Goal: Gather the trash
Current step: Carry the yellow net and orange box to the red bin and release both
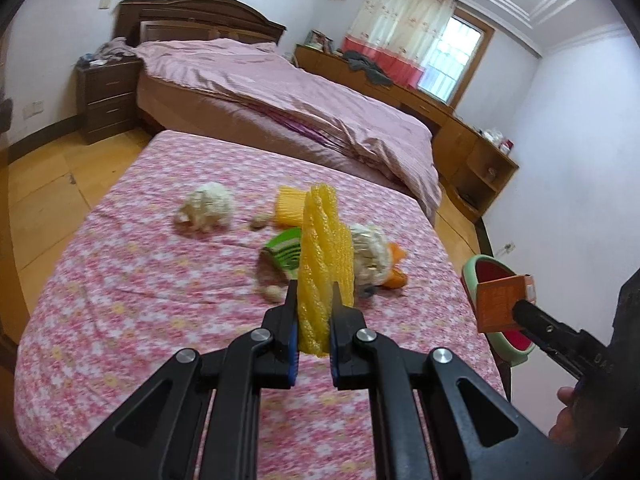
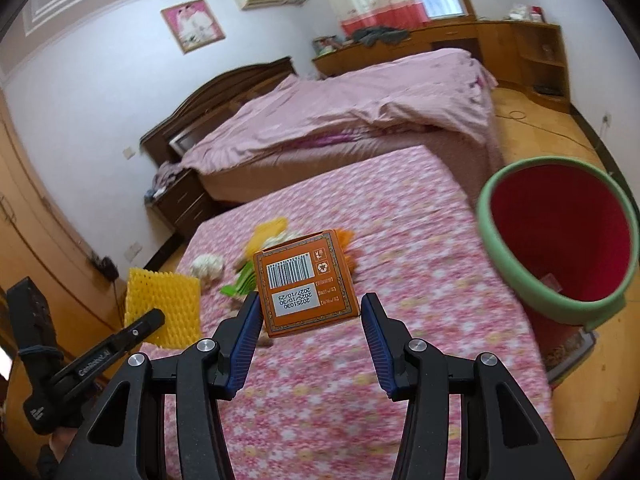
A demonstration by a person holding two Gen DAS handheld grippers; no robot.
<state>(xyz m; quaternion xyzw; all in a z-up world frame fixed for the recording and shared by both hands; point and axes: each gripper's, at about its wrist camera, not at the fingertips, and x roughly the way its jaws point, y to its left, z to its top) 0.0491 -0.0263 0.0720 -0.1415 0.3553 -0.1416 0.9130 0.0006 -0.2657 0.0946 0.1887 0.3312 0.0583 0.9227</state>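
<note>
Left gripper (image 1: 314, 300): closed tight on yellow foam netting (image 1: 326, 264), sleeve squeezed flat and standing upright between the pads; held clear above the mattress.
Right gripper (image 2: 308, 308): about half open, clamped on orange carton (image 2: 306, 290) across its sides, barcode face up; width of the box kept the jaws apart.
Bin (image 2: 560, 248): red inside, green rim, on the floor just beside the mattress edge, on the right gripper's side; mouth open upward, nearly empty.
Floral mattress (image 1: 120, 280): remaining litter near the middle, namely white crumpled wads (image 1: 208, 206), green packet (image 1: 286, 250), orange wrapper (image 1: 394, 266), small nut-like bits (image 1: 274, 293).
Reason for hold: judged both pieces lifted for carrying to the bin.
Stage: judged early, most trash not yet collected.
Risk: carton gripped near one end, liable to pivot.
</note>
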